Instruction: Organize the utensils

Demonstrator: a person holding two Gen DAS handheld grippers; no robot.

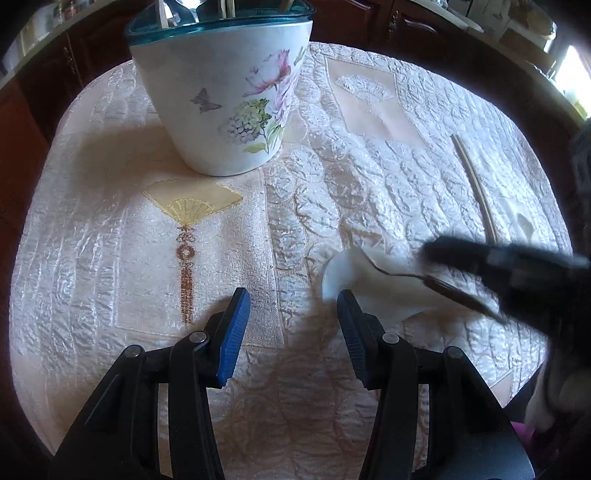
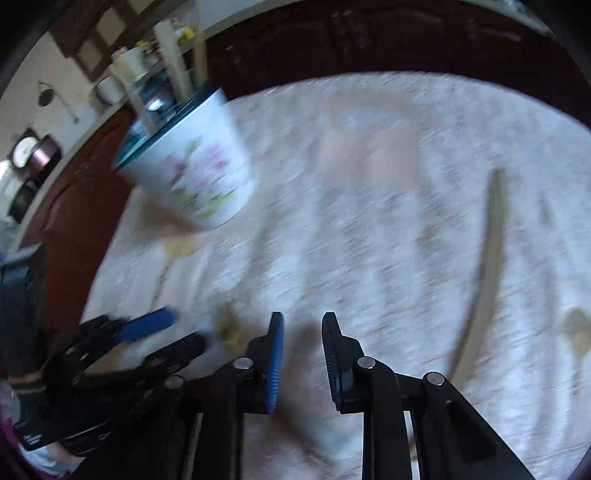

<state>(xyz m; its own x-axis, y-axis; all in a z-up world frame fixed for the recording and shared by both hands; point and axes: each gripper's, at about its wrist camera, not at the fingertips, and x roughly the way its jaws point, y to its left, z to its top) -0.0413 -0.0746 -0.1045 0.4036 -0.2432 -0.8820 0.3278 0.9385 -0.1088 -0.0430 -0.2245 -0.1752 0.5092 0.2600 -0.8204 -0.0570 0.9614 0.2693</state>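
A white flowered pot [image 1: 221,103] with a teal rim stands at the back of the table, and several utensil handles stick out of it. My left gripper [image 1: 293,293] hangs open over the cloth with nothing between its pads. Just right of it lie a white spoon [image 1: 338,275] and a metal utensil with a dark handle [image 1: 448,290]. My right gripper [image 1: 476,258], blurred, hovers over that handle. In the right wrist view the right gripper [image 2: 303,317] has a narrow gap and only cloth shows between its jaws. The pot [image 2: 195,170] sits at the upper left.
A pale quilted cloth [image 1: 369,166] with gold fan embroidery [image 1: 192,203] covers the round table. A long wooden stick [image 1: 474,184] [image 2: 491,258] lies at the right, with a pale spoon-shaped piece [image 2: 576,328] beside it. Dark wooden cabinets [image 1: 351,22] ring the table.
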